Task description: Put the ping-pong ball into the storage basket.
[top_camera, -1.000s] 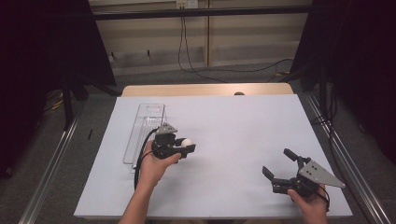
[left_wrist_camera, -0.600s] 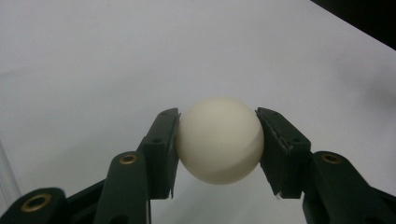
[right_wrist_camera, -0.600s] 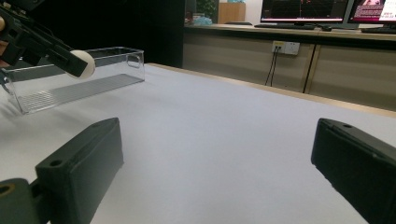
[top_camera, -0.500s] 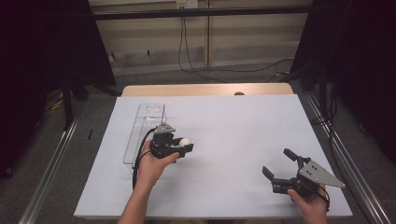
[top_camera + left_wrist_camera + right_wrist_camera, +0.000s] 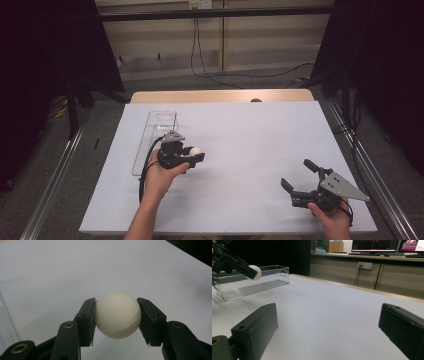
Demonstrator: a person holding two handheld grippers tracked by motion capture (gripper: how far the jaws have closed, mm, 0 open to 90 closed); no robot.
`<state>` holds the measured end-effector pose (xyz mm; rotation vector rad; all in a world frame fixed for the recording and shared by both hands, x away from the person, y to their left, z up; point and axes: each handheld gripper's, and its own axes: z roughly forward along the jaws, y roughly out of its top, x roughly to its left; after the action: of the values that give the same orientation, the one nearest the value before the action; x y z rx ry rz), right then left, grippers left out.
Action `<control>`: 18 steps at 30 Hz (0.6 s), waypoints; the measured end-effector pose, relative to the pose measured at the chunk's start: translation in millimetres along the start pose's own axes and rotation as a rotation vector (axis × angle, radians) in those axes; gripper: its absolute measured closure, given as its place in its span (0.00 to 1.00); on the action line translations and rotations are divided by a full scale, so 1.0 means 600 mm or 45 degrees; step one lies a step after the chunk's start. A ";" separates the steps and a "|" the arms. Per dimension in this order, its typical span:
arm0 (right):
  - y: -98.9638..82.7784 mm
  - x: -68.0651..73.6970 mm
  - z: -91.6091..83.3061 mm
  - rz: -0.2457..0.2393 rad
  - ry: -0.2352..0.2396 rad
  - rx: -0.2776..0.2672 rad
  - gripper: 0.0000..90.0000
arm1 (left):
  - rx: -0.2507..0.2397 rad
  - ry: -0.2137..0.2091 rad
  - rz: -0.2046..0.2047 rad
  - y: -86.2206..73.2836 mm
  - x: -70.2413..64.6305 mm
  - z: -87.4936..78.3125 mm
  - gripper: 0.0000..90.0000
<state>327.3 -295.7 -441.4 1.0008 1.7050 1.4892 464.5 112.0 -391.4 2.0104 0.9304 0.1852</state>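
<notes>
Two tongs work above a white tabletop: the left tongs grip a cream ball just right of a clear plastic tray, whose near end is hidden behind the hand, while the right tongs rest wide open, holding nothing, well apart

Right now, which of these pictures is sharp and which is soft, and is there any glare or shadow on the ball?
High view: evenly lit, slightly soft, dark at both sides. Left gripper view: the white ball is fairly sharp, no glare, shaded underneath; the table beyond blurs. Right gripper view: near jaws blurred, the clear tray sharper, bright screens at top right.
</notes>
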 end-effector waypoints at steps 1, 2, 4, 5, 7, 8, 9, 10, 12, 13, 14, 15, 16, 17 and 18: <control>0.000 0.000 0.000 0.001 -0.001 0.000 0.02 | 0.002 0.001 0.001 0.000 0.001 -0.001 0.57; 0.000 0.000 0.000 0.001 0.000 0.000 0.02 | 0.003 0.002 0.001 0.000 0.001 -0.001 0.57; 0.000 0.000 0.000 0.001 0.000 0.001 0.02 | 0.004 0.005 -0.001 0.000 0.001 -0.001 0.57; 0.000 0.000 0.000 -0.001 0.001 0.001 0.02 | 0.003 0.006 0.000 0.000 0.001 -0.001 0.57; 0.000 0.000 0.001 0.003 0.000 -0.003 0.02 | -0.004 0.002 -0.010 0.000 0.001 -0.001 0.57; -0.001 0.000 0.001 0.003 0.000 -0.003 0.02 | 0.000 0.007 -0.009 0.000 0.002 -0.002 0.57; 0.000 0.000 0.000 0.002 -0.002 0.000 0.02 | -0.005 0.005 -0.009 0.000 0.003 -0.002 0.57; 0.000 0.000 0.001 0.000 -0.001 -0.002 0.02 | -0.003 0.003 -0.012 0.000 0.003 -0.003 0.57; 0.000 0.001 0.001 0.003 -0.001 0.000 0.02 | -0.002 0.005 -0.008 0.000 0.004 -0.004 0.57; 0.000 0.000 0.001 0.002 0.002 -0.003 0.02 | -0.010 -0.002 -0.015 0.000 0.004 -0.004 0.57; 0.000 0.000 0.000 0.001 0.001 0.002 0.02 | -0.014 0.001 -0.016 0.000 0.004 -0.005 0.57; 0.000 0.000 0.000 0.000 0.002 0.001 0.02 | -0.010 -0.001 -0.014 0.000 0.005 -0.005 0.57; 0.000 0.001 0.000 0.003 0.000 0.001 0.02 | -0.008 0.008 -0.010 0.001 0.005 -0.006 0.57; -0.001 0.001 0.001 0.001 -0.003 0.000 0.02 | -0.007 0.009 -0.012 0.001 0.005 -0.007 0.57; -0.001 0.001 0.001 0.001 -0.002 0.001 0.02 | -0.009 0.004 -0.013 0.001 0.006 -0.007 0.57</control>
<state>327.6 -295.1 -441.9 1.0028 1.7039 1.4878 465.1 117.0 -389.3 1.9988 0.9410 0.1859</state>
